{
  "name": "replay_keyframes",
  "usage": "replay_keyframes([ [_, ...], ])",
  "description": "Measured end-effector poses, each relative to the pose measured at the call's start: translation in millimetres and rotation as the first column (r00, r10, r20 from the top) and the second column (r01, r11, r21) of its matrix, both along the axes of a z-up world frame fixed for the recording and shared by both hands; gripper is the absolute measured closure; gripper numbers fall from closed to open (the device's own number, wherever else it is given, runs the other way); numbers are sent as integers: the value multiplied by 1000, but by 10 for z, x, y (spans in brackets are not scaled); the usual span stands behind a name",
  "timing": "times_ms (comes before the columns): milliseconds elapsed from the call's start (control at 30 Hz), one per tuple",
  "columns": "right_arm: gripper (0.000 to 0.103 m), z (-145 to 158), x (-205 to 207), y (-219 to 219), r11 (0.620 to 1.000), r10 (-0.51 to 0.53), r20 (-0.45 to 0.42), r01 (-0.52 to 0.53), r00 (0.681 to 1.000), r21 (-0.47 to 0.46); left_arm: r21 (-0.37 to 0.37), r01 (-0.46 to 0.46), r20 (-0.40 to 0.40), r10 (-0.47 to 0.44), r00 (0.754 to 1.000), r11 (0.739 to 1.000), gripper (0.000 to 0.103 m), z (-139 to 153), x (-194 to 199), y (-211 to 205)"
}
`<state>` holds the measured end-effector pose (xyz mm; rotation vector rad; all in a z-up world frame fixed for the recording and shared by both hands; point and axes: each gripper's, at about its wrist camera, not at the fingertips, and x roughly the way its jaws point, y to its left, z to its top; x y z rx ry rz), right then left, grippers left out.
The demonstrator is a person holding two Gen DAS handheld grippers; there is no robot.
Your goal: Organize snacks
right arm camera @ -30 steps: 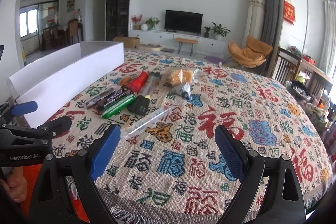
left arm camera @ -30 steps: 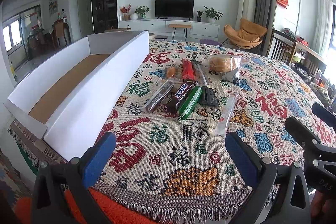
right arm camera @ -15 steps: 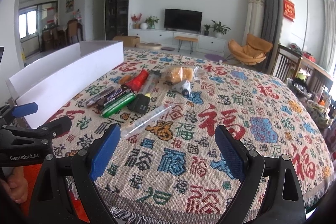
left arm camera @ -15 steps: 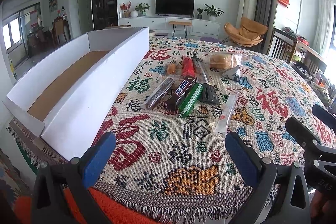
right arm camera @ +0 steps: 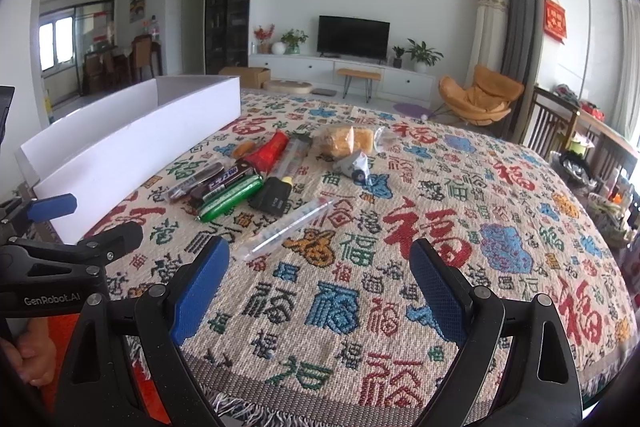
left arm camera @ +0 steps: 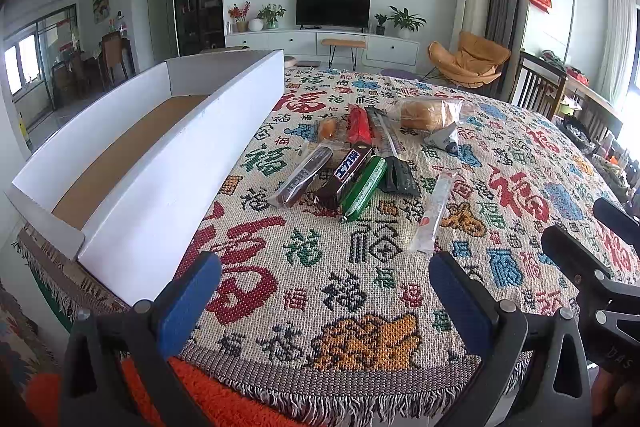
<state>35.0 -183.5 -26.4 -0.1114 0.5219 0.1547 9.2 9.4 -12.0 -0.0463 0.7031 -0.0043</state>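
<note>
The snacks lay in a loose cluster on the counter's patterned cloth (left arm camera: pixel 360 307), just beside the long white box (left arm camera: pixel 172 163), which stood empty with its brown floor showing. Nearest the box was a dark bar in clear wrap (left arm camera: pixel 301 175), then a brown chocolate bar (left arm camera: pixel 347 171) and a green stick pack (left arm camera: pixel 363 187) side by side and touching, a flat black pouch (left arm camera: pixel 400 175) beyond them, and a red packet (left arm camera: pixel 358 123) further back. A slim clear tube pack (left arm camera: pixel 431 213) lay apart, closest to the grippers. A bagged bread roll (left arm camera: pixel 430 113) and a small grey packet (left arm camera: pixel 442 139) sat at the far edge.

All looked light. The bars would probably be stiff enough to pinch across their narrow width at mid-length; their film wrappers seemed slippery, so a square grip mattered. The bread would likely crush, and was better taken by its loose bag. The thin tube pack lay flat and might need a low approach.

The left gripper (left arm camera: pixel 325 301) and right gripper (right arm camera: pixel 319 283) both hovered near the counter's front edge, fingers spread wide and holding nothing. Every snack lay ahead of the fingers, none between them; the tube pack was nearest, just beyond the left finger (right arm camera: pixel 200 283) of the right gripper.
</note>
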Motion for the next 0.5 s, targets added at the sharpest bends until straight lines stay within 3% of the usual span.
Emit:
replay_keyframes([
  [500, 10, -25, 8, 0, 1000, 6, -15, -6, 1000, 4, -2, -2, -4, 2, 1000, 1000, 0, -15, 4, 12],
])
